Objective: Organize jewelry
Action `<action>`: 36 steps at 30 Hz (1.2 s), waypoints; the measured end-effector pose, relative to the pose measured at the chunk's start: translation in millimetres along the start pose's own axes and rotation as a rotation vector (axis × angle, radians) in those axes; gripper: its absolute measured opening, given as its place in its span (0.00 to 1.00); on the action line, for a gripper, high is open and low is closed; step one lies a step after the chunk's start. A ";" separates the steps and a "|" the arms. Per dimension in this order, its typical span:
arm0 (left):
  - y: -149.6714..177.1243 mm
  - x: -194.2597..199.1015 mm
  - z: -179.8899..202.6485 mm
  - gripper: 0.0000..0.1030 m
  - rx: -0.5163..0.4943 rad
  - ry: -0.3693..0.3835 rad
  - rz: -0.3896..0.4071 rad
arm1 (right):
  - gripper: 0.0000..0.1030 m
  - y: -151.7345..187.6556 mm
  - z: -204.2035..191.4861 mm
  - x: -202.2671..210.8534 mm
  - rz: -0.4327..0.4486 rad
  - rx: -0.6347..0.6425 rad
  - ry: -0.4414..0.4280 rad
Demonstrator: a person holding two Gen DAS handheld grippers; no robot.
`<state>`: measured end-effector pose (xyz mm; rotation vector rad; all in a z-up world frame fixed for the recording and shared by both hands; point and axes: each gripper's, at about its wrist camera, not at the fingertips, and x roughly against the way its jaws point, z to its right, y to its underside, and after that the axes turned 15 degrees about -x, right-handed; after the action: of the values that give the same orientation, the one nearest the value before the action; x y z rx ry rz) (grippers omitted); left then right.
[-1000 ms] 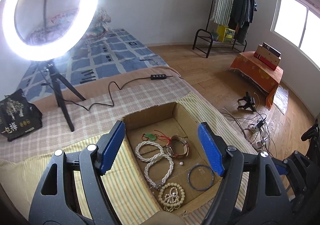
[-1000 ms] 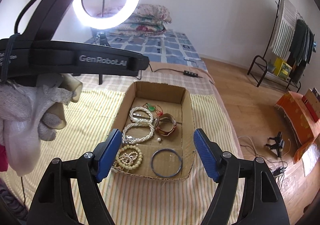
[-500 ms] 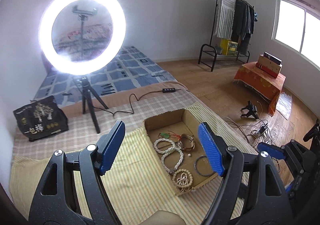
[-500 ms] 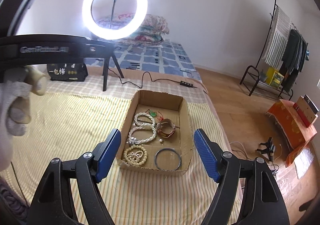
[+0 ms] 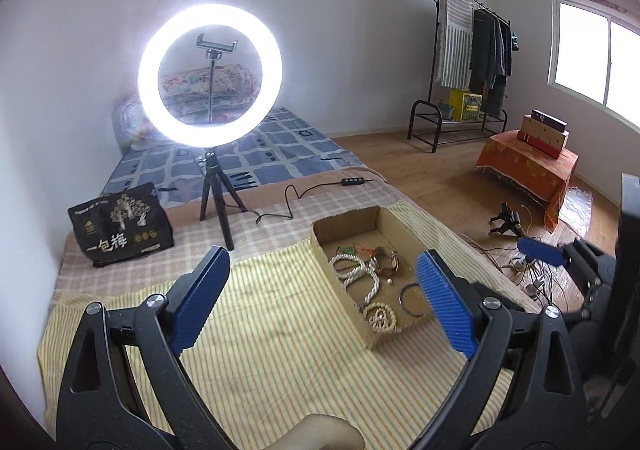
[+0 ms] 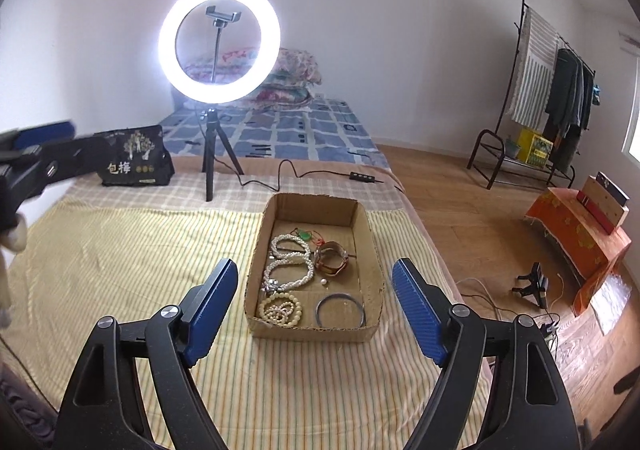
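A shallow cardboard box (image 6: 316,205) lies on a yellow striped cloth (image 6: 120,258). It holds pearl strands (image 6: 290,260), a beaded bracelet (image 6: 280,310), a brown watch (image 6: 332,260), a metal bangle (image 6: 340,310), a green pendant on red cord (image 6: 306,236) and a loose pearl (image 6: 323,281). My right gripper (image 6: 314,302) is open and empty, above the box's near end. My left gripper (image 5: 320,290) is open and empty, left of the box (image 5: 348,223). The right gripper's blue pad (image 5: 540,252) shows at the right edge of the left wrist view.
A lit ring light on a tripod (image 6: 218,45) stands behind the box, its cable (image 6: 296,173) trailing right. A black bag (image 6: 134,157) lies at the far left. Wood floor with cables (image 6: 536,286), an orange-draped stand (image 6: 580,230) and a clothes rack (image 6: 552,89) lie to the right.
Both grippers have pulled back and up from the box, so it looks smaller and farther. The left gripper has also swung left of it. Both stay open and empty.
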<state>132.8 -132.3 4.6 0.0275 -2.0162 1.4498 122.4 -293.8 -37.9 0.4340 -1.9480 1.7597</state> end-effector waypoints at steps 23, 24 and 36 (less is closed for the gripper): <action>37.4 27.0 11.7 1.00 -0.066 -0.068 -0.035 | 0.79 -6.6 4.2 6.2 0.068 -0.066 -0.016; 37.8 27.4 11.6 1.00 -0.066 -0.066 -0.036 | 0.79 -6.3 3.3 6.3 0.067 -0.062 -0.018; 37.5 28.6 11.1 1.00 -0.071 -0.066 -0.034 | 0.80 -6.1 3.5 4.2 0.057 -0.064 -0.018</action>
<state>90.8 -117.5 -14.4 0.0797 -2.1094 1.3713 121.7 -297.7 -30.7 0.3772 -2.0412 1.7285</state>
